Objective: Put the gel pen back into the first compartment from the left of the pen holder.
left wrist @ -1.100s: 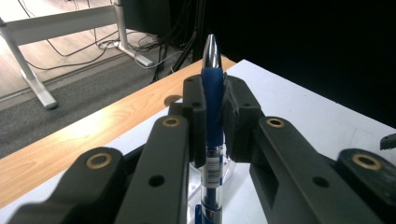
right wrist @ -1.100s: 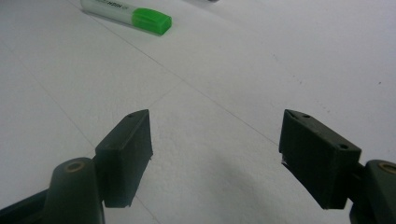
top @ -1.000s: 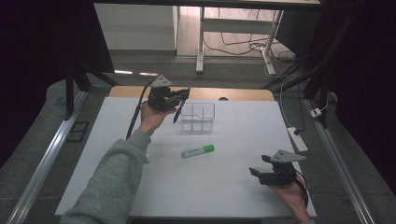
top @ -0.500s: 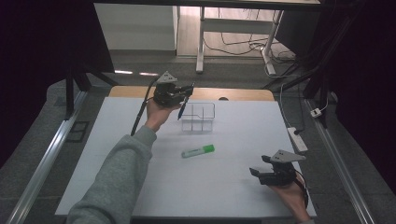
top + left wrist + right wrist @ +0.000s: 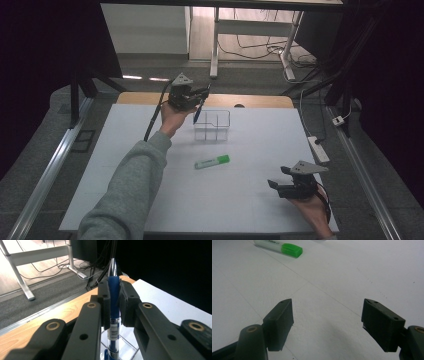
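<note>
My left gripper (image 5: 199, 98) is raised at the back of the table, shut on a blue pen (image 5: 198, 113) that hangs point-down by the left rim of a clear divided box (image 5: 213, 125). In the left gripper view the pads clamp the blue pen (image 5: 114, 302) near its grip, with the clear box (image 5: 127, 345) below. A green highlighter (image 5: 212, 161) lies flat in the middle of the white table. My right gripper (image 5: 278, 184) rests low near the front right, jaws wide open over bare table. The right gripper (image 5: 327, 317) points toward the highlighter (image 5: 279, 247).
The white tabletop (image 5: 125, 150) has a wooden strip (image 5: 260, 101) along its back edge. A white power strip (image 5: 319, 149) lies at the right edge. Metal rails flank both sides. Desk legs and cables stand on the floor behind.
My left hand has carried the pen to the right and slightly back, closer over the clear box. The right gripper and the highlighter have stayed put.
</note>
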The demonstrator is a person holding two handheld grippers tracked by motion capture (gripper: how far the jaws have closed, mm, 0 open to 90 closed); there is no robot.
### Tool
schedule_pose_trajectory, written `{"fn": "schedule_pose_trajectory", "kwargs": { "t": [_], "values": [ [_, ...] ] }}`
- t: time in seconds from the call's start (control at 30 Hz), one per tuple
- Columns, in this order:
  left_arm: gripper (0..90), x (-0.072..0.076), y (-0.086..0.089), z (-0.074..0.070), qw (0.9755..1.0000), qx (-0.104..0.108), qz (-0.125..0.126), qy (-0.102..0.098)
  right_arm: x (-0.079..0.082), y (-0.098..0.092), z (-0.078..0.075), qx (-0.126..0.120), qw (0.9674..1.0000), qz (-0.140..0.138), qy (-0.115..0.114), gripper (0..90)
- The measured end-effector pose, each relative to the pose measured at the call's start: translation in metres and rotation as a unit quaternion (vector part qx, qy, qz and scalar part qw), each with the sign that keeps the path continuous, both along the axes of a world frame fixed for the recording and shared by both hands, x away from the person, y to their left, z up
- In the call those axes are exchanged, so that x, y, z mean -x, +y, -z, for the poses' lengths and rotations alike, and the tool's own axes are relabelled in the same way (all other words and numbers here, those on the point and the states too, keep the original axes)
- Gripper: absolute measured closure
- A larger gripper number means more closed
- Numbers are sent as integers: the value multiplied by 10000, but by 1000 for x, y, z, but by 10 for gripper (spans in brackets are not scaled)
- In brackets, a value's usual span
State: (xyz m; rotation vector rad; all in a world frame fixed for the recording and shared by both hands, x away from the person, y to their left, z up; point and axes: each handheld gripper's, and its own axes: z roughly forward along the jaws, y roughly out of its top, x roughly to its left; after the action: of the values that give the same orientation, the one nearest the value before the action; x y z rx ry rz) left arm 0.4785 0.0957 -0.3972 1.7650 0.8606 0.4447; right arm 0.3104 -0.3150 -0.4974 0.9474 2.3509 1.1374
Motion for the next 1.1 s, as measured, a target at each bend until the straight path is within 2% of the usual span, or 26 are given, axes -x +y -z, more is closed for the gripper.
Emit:
{"fn": "schedule_pose_trajectory", "kwargs": {
  "t": [0.1, 0.23, 0.5, 0.9, 0.93, 1.03, 1.1],
  "values": [
    [793, -3, -3, -1, 9999, 94, -40, 17, 0, 0, 0, -10, 10000, -5, 12, 249],
    [793, -7, -7, -1, 9999, -4, -93, -97, 0, 1, 0, 57, 10000, 1, 2, 249],
    [792, -14, -10, 2, 9997, -9, -154, -177, 0, -2, 0, 33, 10000, 22, 17, 249],
    [776, -16, -8, 7, 9998, -68, -175, -118, 1, -2, 0, 29, 10000, 5, 53, 247],
    [767, -16, -8, 8, 9997, -97, -197, -79, 1, -2, 0, 27, 10000, 3, 54, 247],
    [579, -15, -9, 9, 9993, -244, -292, 4, 0, -2, 1, 30, 10000, -2, 62, 247],
    [517, -14, -7, 9, 9996, -179, -220, 88, 0, -2, 1, 36, 10000, -2, 63, 246]
  ]
}}
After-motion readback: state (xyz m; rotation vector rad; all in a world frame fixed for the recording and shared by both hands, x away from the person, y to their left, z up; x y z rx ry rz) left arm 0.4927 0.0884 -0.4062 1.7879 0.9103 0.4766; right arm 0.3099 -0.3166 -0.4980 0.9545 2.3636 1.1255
